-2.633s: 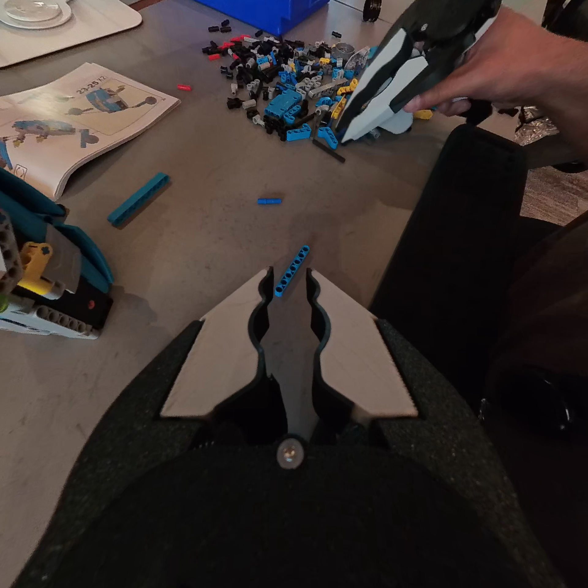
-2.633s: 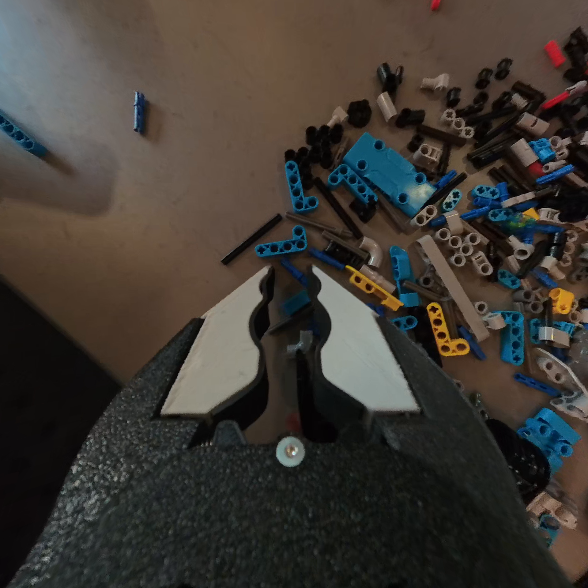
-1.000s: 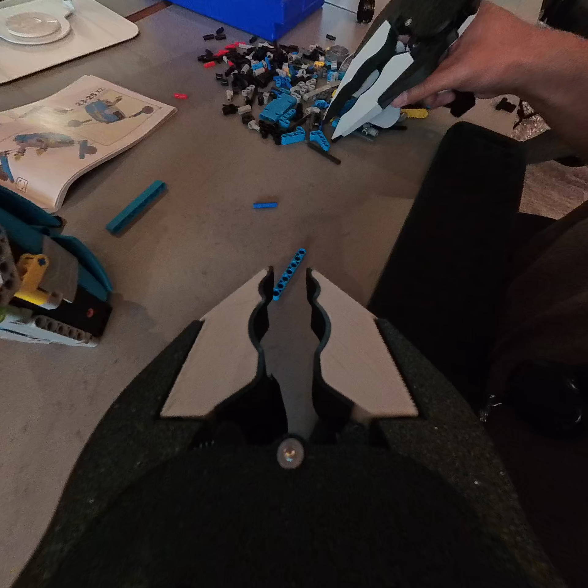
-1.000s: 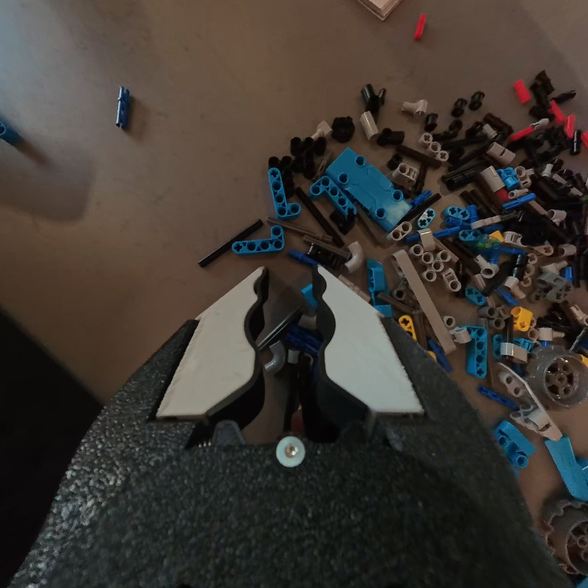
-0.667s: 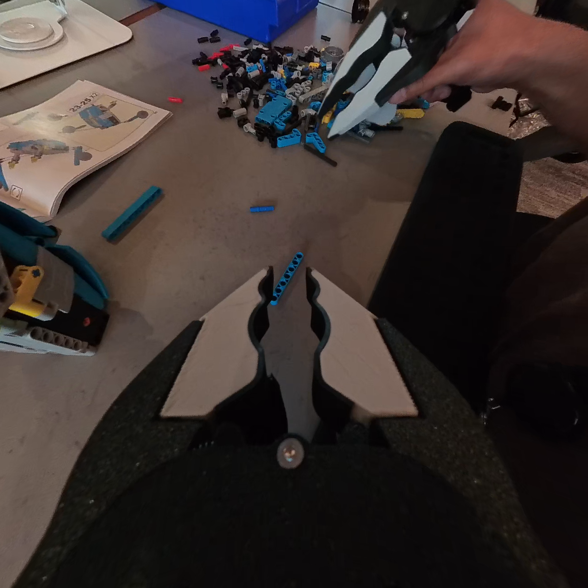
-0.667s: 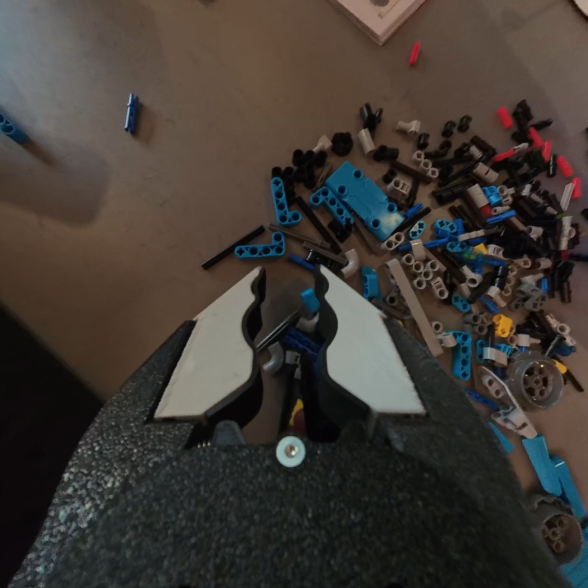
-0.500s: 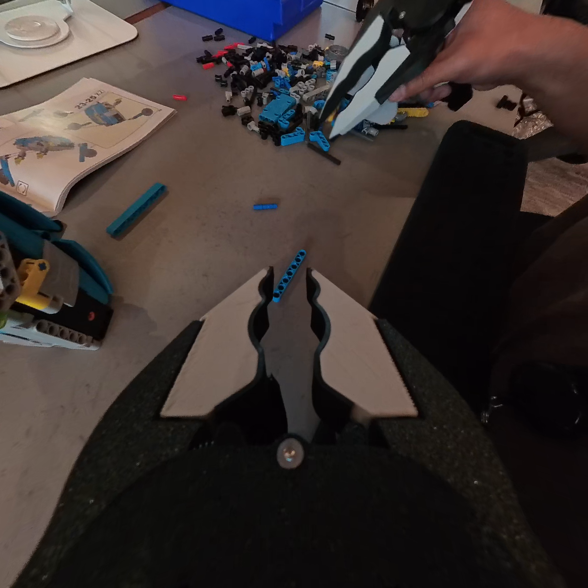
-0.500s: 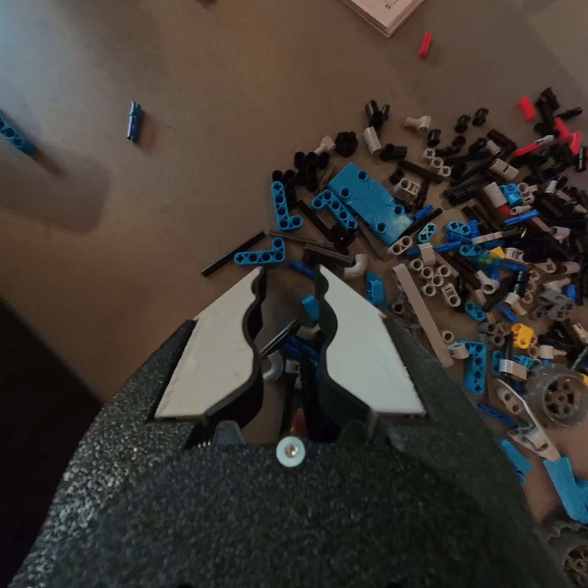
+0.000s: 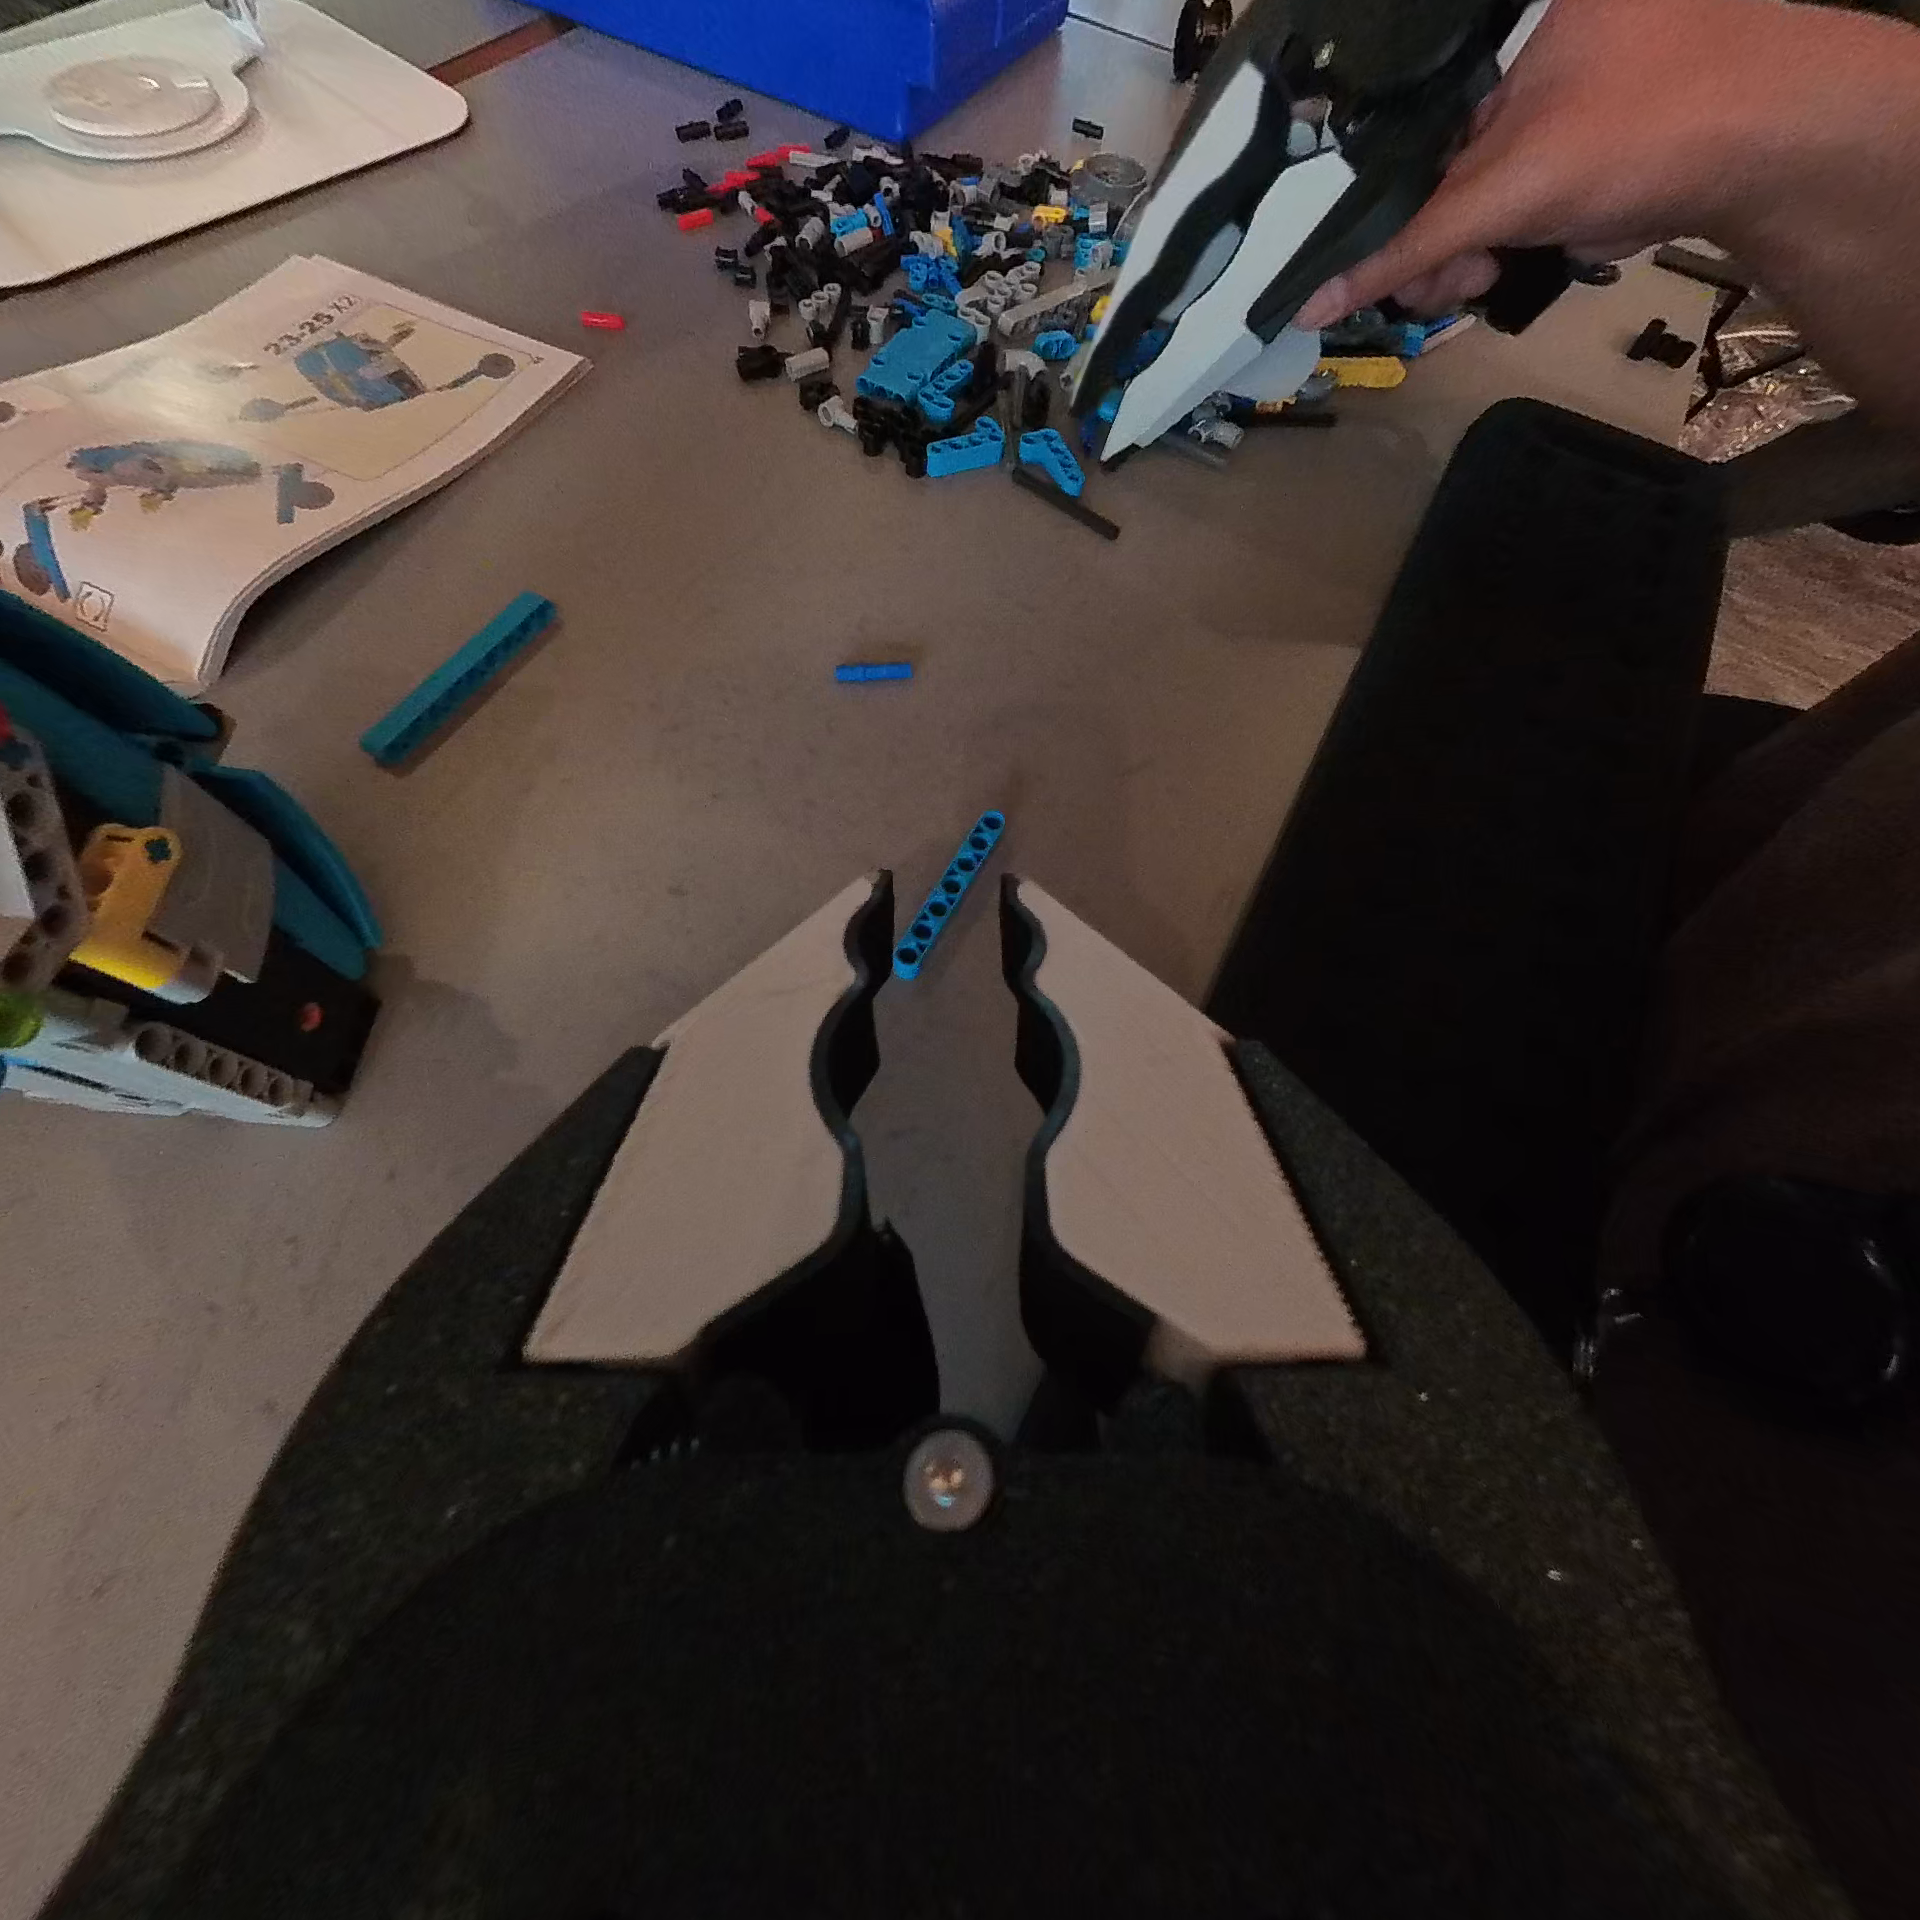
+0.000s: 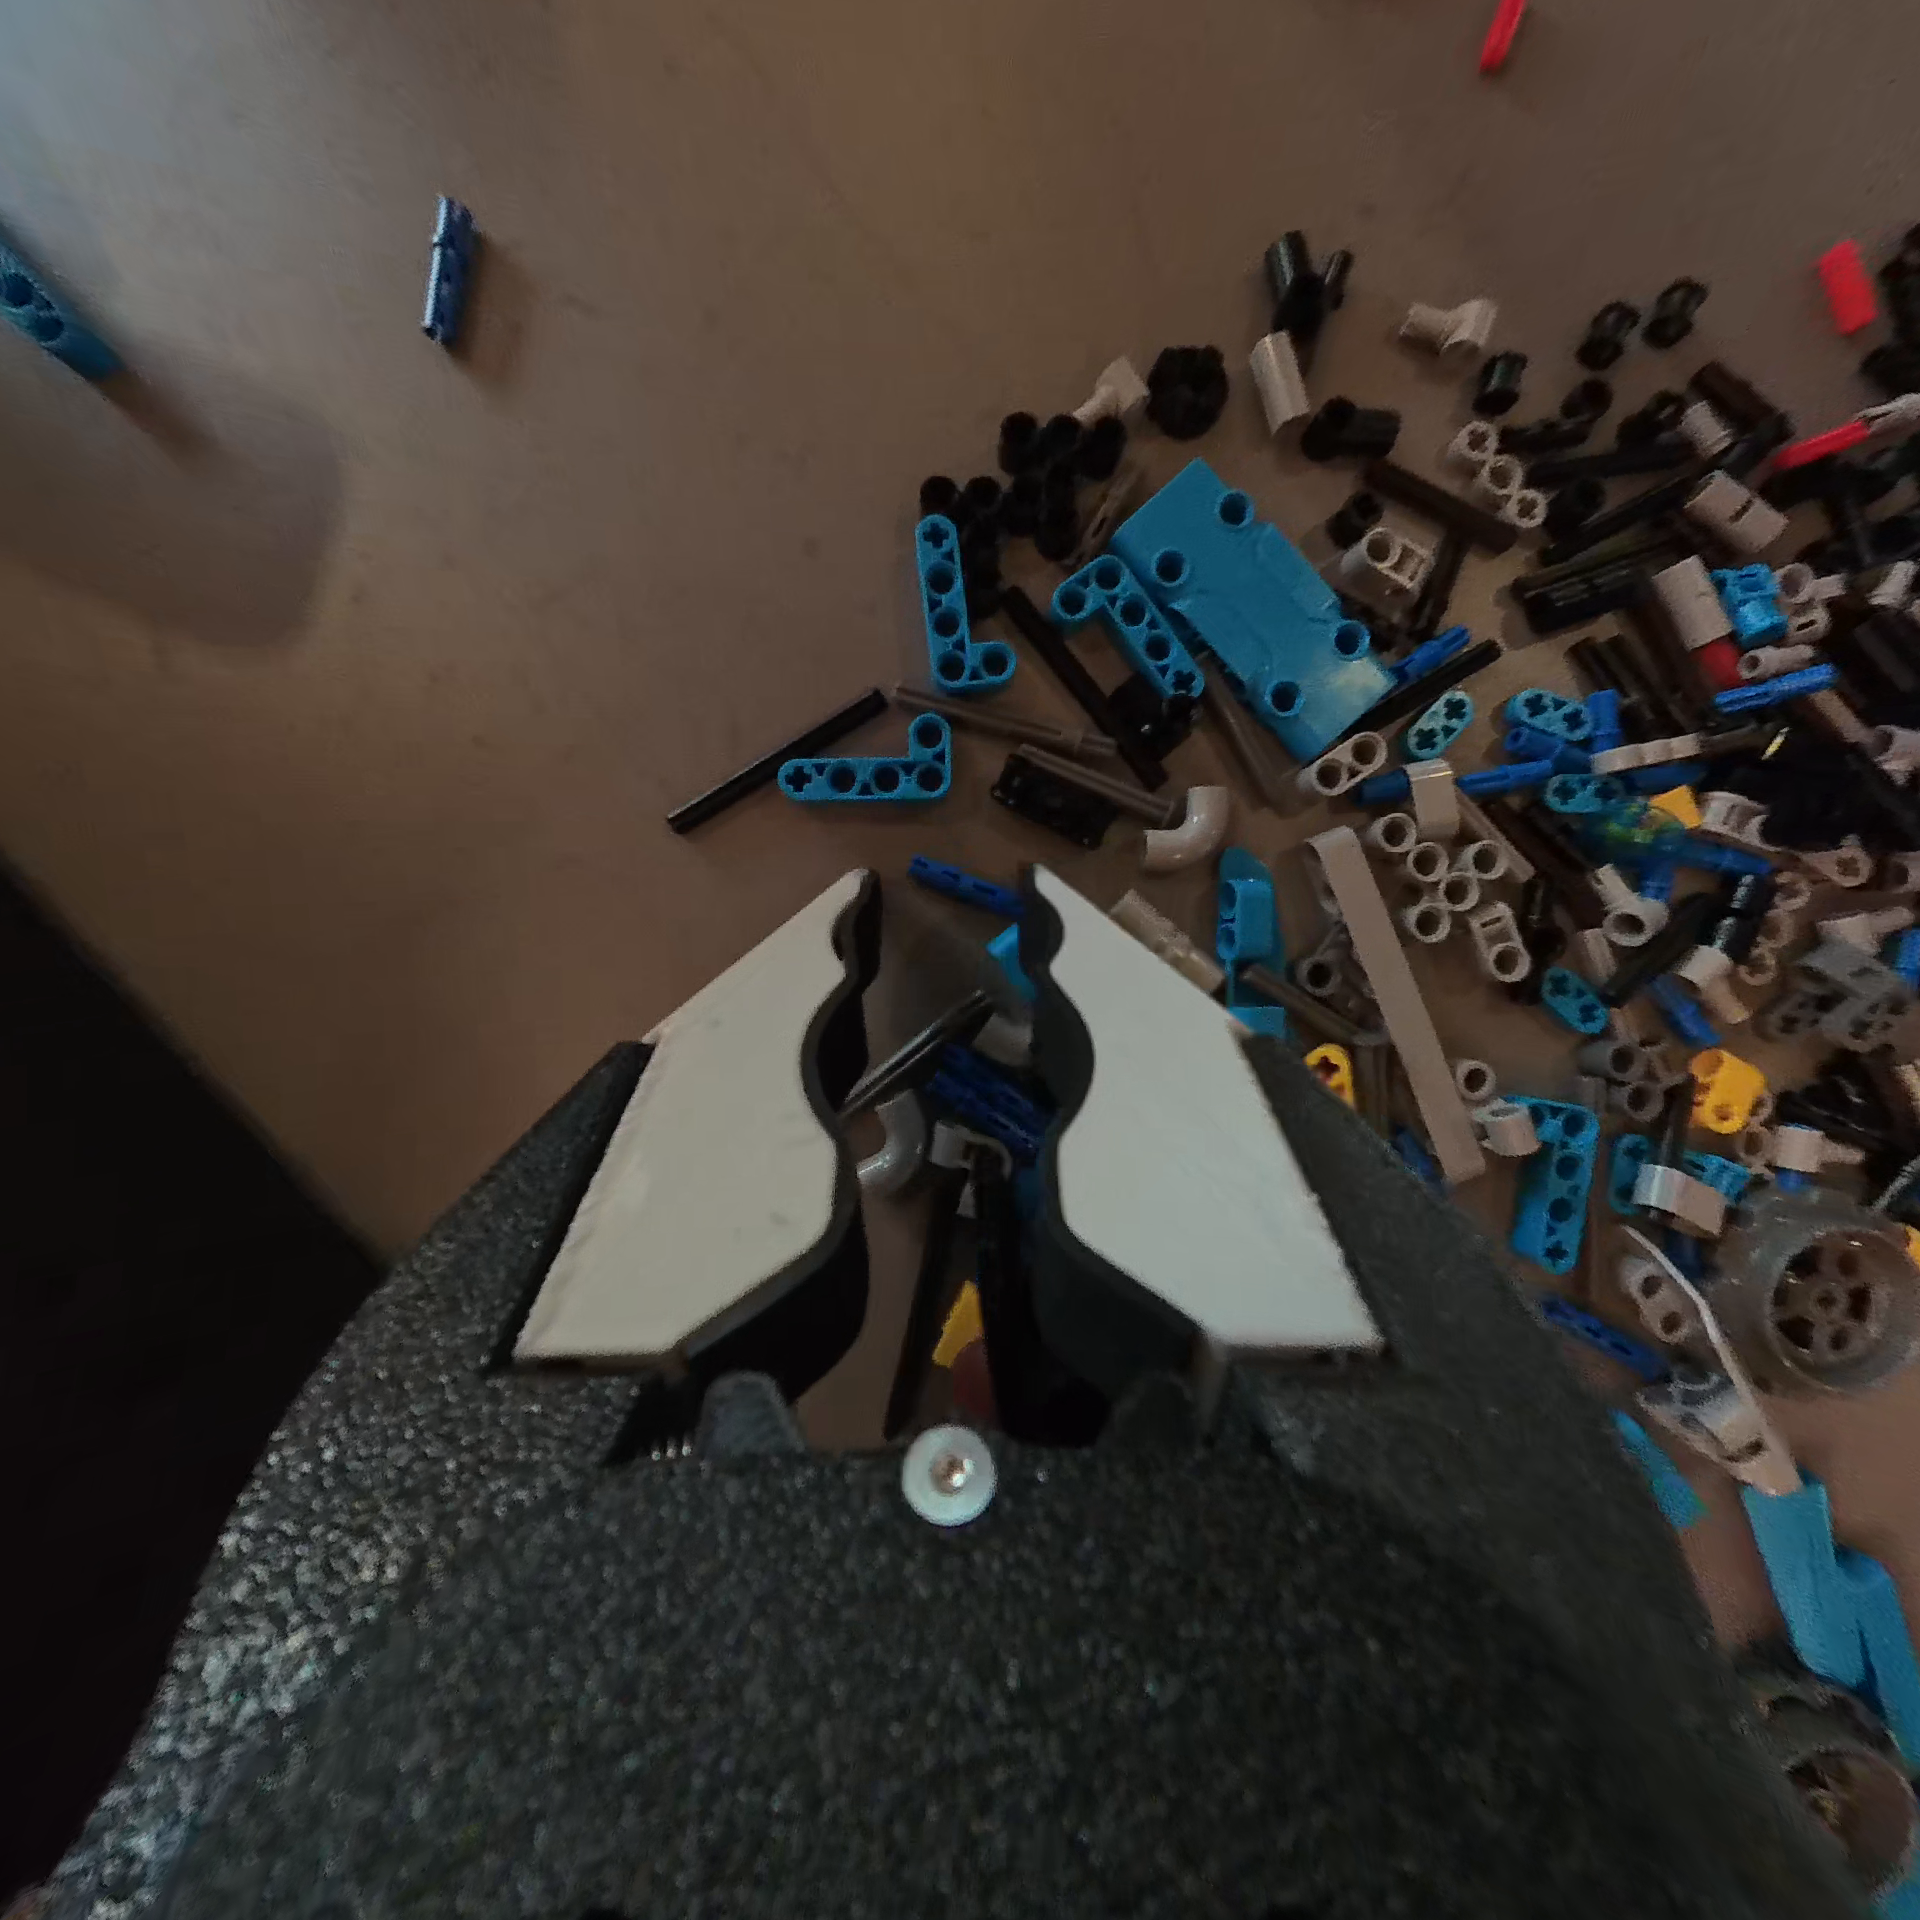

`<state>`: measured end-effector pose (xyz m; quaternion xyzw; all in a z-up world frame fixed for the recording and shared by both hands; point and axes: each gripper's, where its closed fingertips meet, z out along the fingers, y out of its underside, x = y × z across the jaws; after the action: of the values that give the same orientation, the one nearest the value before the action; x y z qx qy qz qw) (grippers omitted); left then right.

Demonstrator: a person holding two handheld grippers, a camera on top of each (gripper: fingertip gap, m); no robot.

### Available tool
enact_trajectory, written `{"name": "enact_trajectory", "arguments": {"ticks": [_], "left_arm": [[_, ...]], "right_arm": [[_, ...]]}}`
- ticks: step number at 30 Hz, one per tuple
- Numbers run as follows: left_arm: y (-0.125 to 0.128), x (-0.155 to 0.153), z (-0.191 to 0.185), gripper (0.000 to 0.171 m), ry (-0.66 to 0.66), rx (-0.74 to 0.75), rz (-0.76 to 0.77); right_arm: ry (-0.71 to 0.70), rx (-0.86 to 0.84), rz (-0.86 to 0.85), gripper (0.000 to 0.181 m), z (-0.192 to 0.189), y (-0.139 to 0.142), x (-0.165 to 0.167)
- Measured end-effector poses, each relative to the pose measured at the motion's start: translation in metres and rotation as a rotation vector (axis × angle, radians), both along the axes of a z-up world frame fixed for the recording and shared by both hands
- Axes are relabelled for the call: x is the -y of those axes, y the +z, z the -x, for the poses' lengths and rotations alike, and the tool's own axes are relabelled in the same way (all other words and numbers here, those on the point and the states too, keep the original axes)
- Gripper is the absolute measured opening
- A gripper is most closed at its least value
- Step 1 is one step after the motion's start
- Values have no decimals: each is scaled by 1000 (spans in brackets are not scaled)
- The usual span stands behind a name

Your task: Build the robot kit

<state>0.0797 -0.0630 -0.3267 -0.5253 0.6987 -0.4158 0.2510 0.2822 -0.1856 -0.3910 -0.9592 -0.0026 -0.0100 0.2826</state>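
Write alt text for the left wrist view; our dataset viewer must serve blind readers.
The open left gripper hovers over a grey table, its jaws apart around the near end of a small blue holed beam. Farther off, a hand holds the right gripper over a pile of building-toy parts, beside an open instruction booklet.
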Motion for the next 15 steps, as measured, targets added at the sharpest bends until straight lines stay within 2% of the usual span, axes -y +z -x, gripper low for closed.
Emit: {"name": "enact_trajectory", "arguments": {"ticks": [1,8,11,15], "left_arm": [[0,-1,1,20,4,0,-2],[0,-3,2,20,15,2,12],[1,-2,3,20,10,6,1],[1,-4,4,20,15,5,3]], "right_arm": [[0,-13,-1,24,1,-1,0],[10,-46,-34,18,4,-1,1],[18,-63,-35,6,6,-1,1],[26,-60,-42,5,11,1,0]]}}
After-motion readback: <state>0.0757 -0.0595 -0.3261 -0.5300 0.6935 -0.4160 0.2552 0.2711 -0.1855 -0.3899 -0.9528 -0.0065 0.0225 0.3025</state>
